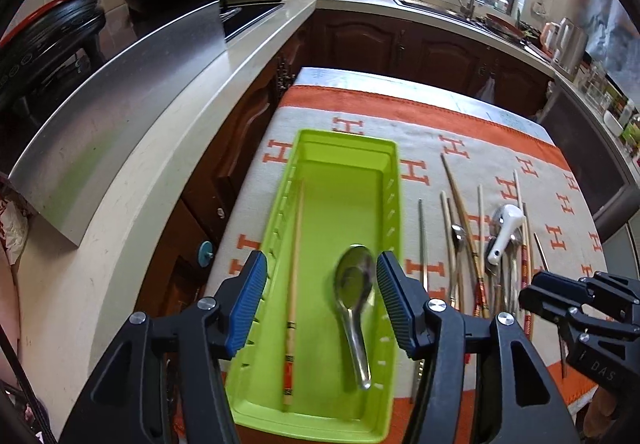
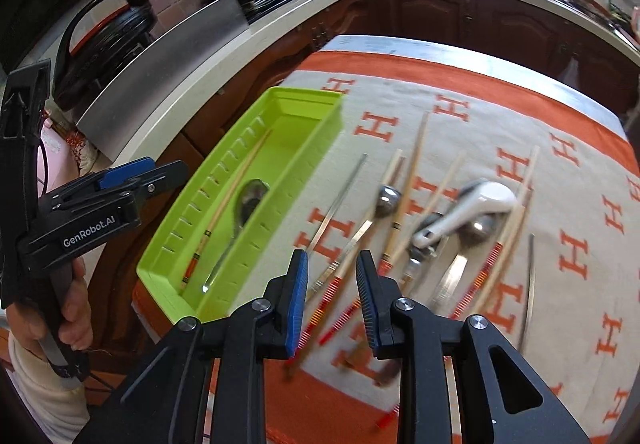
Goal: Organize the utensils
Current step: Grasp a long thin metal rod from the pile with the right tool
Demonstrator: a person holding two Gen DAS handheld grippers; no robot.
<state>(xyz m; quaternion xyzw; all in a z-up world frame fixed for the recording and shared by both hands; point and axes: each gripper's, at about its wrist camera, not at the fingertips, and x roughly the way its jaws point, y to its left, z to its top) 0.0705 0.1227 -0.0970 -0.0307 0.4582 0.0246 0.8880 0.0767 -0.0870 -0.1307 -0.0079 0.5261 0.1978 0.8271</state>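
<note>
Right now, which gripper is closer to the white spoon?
Right. The right gripper hovers over the loose utensils just short of the white spoon; the left gripper is over the green tray.

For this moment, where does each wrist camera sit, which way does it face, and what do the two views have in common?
Left wrist: on the left gripper, angled down over the green tray holding a metal spoon and a chopstick; its open fingers show, the right gripper at the right edge.
Right wrist: on the right gripper, angled down over loose utensils and a white spoon; the left gripper and a hand show at left.
Shared: tray, spoon, chopstick, patterned cloth, white spoon.
</note>
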